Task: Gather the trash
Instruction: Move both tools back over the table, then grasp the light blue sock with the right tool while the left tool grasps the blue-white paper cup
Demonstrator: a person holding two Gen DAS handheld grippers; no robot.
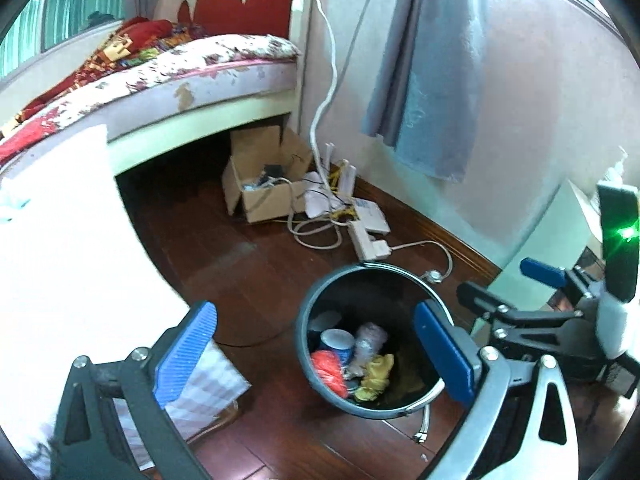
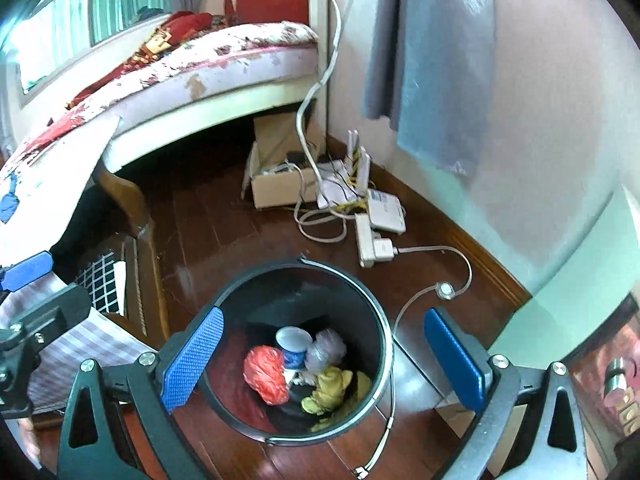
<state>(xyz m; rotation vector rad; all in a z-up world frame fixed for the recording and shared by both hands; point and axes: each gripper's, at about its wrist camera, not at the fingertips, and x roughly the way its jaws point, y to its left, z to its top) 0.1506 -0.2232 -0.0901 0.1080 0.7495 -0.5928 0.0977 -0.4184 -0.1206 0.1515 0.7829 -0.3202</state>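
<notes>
A black trash bin with a metal rim stands on the dark wood floor. Inside lie a red plastic bag, a blue and white cup, a clear plastic wad and a yellow crumpled wrapper. My right gripper hangs above the bin mouth, open, with nothing between its blue pads. My left gripper is open and empty too, above the bin's left side. Each wrist view catches the other gripper at its edge: the right gripper and the left gripper.
A white table top and checked cloth are to the left. A bed stands behind. A cardboard box, router, power strip and cables lie by the wall. A metal hose passes the bin. A cabinet is at right.
</notes>
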